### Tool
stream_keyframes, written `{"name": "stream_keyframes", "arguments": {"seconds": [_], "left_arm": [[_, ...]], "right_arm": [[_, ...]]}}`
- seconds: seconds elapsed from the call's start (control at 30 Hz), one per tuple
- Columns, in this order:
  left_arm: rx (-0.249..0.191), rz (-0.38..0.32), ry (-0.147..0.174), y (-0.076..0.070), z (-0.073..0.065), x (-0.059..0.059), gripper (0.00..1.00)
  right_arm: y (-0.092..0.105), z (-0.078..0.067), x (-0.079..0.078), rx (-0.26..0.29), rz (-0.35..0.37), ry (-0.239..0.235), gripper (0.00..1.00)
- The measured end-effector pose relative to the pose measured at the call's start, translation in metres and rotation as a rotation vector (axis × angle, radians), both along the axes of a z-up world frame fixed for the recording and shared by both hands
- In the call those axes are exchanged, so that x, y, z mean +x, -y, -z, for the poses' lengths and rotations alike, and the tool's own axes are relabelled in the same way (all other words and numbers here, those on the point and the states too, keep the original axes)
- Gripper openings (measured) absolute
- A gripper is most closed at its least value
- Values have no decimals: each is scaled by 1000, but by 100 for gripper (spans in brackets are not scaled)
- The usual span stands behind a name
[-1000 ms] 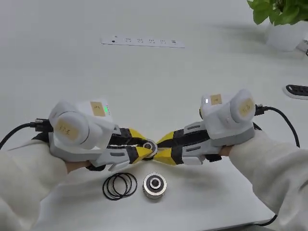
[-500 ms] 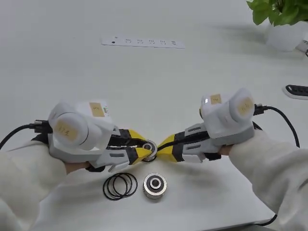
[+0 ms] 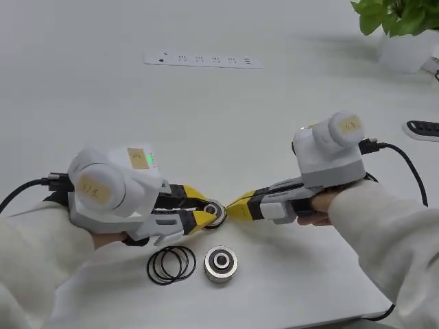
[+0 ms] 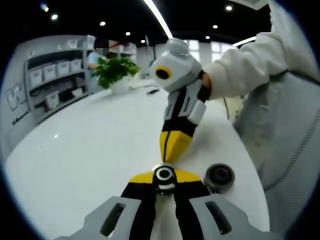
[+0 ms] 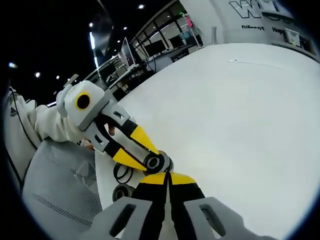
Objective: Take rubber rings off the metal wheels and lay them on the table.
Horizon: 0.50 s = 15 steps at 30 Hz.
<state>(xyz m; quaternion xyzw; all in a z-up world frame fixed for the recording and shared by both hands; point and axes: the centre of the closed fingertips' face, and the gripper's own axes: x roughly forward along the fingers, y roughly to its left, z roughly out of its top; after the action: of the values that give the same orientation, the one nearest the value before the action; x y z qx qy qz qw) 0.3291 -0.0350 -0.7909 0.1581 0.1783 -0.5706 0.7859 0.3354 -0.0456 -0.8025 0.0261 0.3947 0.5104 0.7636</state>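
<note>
The left gripper [image 3: 206, 210] is clamping a metal wheel [image 3: 214, 210] between its jaws, above the table [image 3: 219, 123]. The right gripper [image 3: 235, 207] is meeting that wheel from 3 o'clock with its jaws pressing together at the rim; whether they are pinching a ring cannot be told. At 7 o'clock of the held wheel, loose rubber rings [image 3: 170, 264] are lying on the table. At 6 o'clock, just beside the rings, a second wheel [image 3: 221, 263] is resting flat.

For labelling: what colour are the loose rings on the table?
The rings are black; head view shows best.
</note>
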Motion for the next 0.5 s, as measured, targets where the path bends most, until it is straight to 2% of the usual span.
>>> {"name": "stream_keyframes", "arguments": {"seconds": [0.1, 0.23, 0.5], "left_arm": [[3, 2, 5, 0, 0, 0, 13], [6, 4, 8, -1, 0, 0, 13], [11, 7, 17, -2, 0, 0, 13]], "right_arm": [[0, 0, -1, 16, 24, -41, 0], [-3, -4, -1, 46, 44, -71, 0], [-8, -8, -3, 40, 39, -62, 0]]}}
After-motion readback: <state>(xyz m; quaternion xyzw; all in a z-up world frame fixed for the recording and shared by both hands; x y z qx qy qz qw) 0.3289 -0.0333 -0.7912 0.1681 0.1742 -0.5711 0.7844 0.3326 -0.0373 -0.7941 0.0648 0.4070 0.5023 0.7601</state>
